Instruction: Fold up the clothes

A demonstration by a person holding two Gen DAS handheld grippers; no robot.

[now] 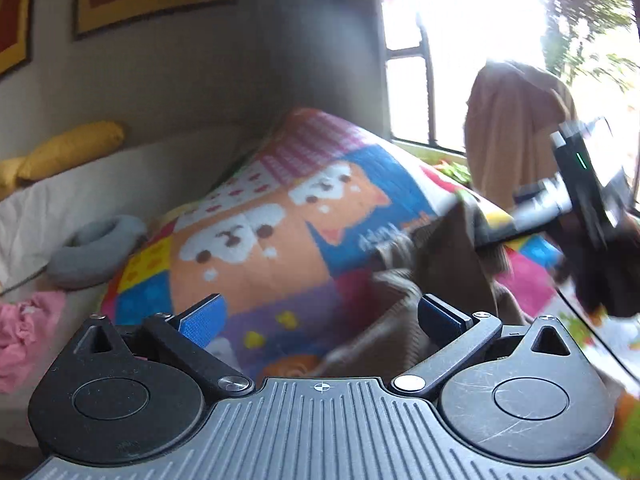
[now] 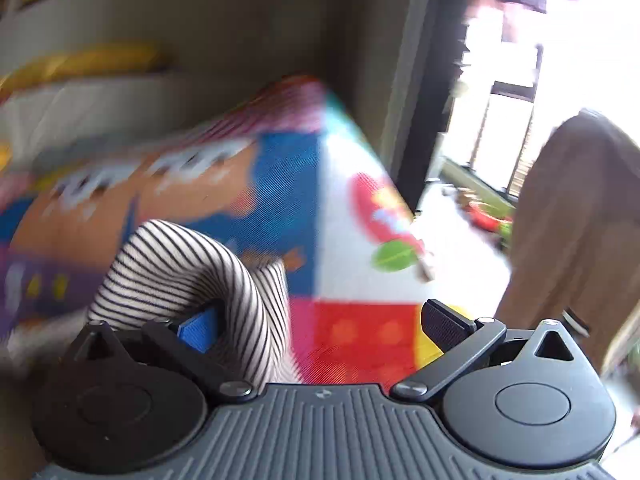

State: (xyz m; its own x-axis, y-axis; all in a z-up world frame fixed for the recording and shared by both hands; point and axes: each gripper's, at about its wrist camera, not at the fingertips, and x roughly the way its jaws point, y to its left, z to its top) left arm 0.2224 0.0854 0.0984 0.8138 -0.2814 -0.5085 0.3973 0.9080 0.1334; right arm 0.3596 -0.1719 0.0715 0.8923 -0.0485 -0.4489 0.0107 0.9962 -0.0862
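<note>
A brown-grey garment (image 1: 436, 280) lies crumpled on a colourful cartoon play mat (image 1: 256, 240), right of centre in the left wrist view. My left gripper (image 1: 324, 316) is open and empty just above the mat, its right finger near the garment's edge. The other gripper body (image 1: 580, 184) shows at the right of that view. In the right wrist view my right gripper (image 2: 324, 320) is open; a black-and-white striped garment (image 2: 192, 272) drapes over its left finger, above the mat (image 2: 352, 332). The view is blurred.
A tan garment (image 1: 516, 128) hangs by the bright window (image 1: 460, 40); it also shows in the right wrist view (image 2: 576, 232). A grey neck pillow (image 1: 96, 248), pink cloth (image 1: 24, 336) and a yellow cushion (image 1: 72, 148) lie at the left on white bedding.
</note>
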